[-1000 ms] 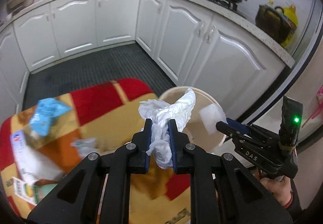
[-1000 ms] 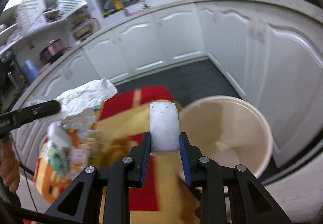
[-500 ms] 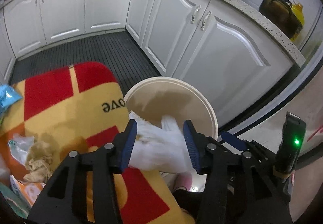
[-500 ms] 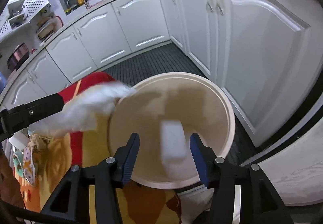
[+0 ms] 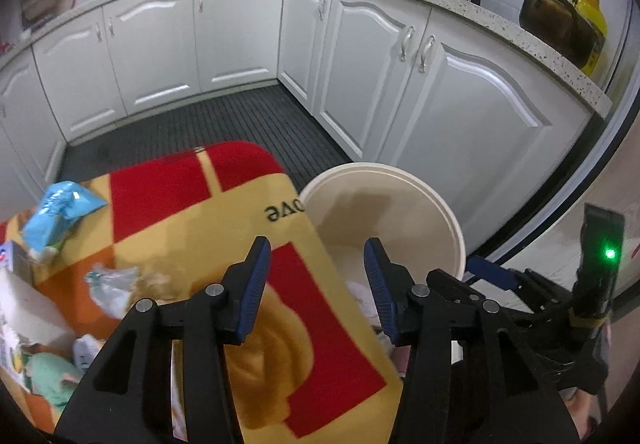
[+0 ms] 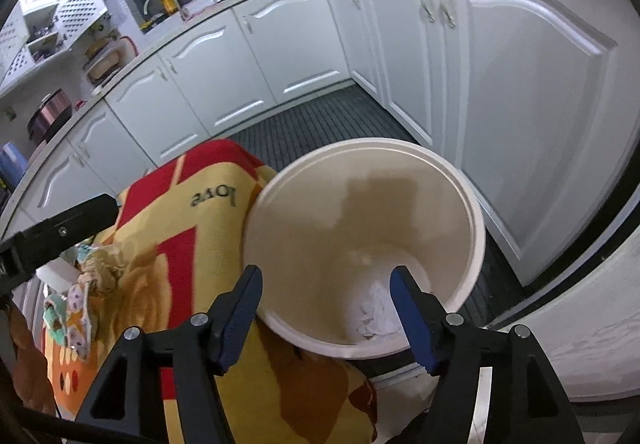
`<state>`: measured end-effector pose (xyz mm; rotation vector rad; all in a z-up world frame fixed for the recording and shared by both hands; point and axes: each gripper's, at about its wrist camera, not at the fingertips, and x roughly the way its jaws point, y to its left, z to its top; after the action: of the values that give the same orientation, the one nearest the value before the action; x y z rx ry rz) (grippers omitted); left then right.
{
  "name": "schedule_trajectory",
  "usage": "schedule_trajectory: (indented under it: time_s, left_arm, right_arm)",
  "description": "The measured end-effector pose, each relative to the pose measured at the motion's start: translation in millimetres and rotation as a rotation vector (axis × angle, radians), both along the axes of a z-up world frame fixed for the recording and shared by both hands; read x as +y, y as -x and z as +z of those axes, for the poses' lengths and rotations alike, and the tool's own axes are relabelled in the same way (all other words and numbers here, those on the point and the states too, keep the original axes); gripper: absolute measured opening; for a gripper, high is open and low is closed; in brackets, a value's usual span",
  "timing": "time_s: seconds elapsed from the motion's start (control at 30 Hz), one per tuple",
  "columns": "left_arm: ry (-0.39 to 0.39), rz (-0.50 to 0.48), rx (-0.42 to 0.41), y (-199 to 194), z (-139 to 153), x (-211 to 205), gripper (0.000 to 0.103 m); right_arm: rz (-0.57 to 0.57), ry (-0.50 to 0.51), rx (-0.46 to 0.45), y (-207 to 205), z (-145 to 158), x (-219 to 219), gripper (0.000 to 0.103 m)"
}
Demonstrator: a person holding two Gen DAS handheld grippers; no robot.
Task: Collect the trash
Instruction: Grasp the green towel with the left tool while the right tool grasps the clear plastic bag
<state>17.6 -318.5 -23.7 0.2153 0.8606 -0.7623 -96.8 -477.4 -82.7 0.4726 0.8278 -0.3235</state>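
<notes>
While white paper (image 6: 376, 310) lies in bin (image 6: 478, 228), left jaws released; right jaws opening, empty.

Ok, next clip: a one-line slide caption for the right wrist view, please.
Right gripper, jaws opening and empty, above the cream bin holding crumpled white paper, beside a red-and-yellow cloth.

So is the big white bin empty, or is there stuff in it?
Not empty. The right wrist view shows the bin standing upright with crumpled white paper lying at its bottom; most of the inside is still bare.
</notes>
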Motion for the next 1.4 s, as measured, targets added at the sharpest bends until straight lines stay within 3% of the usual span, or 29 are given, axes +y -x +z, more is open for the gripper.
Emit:
schedule_trajectory:
  time_s: [0.3,0.6,0.73,0.87,1.07,1.23,1.4]
  left_arm:
    - [-0.002,0.047,-0.039,8,5,34,0.047]
    - [-0.002,0.100,-0.026,12,4,83,0.047]
    - [-0.001,0.134,-0.011,11,4,115,0.048]
    - [0.011,0.190,0.005,8,4,156,0.055]
    - [0.013,0.299,0.039,-2,-6,221,0.055]
    - [0.041,0.370,0.093,-11,-18,250,0.055]
    - [0.068,0.393,0.152,-14,-31,265,0.055]
  right_arm:
    - [0.055,0.017,-0.018,-7,15,28,0.068]
    - [0.157,0.032,-0.032,-19,28,66,0.069]
    - [0.203,0.028,-0.042,-25,33,83,0.072]
    - [0.246,0.021,-0.051,-33,36,101,0.072]
    - [0.309,0.015,-0.048,-50,35,123,0.076]
    - [0.364,-0.013,-0.045,-74,36,141,0.076]
    - [0.467,0.024,-0.030,-112,44,169,0.076]
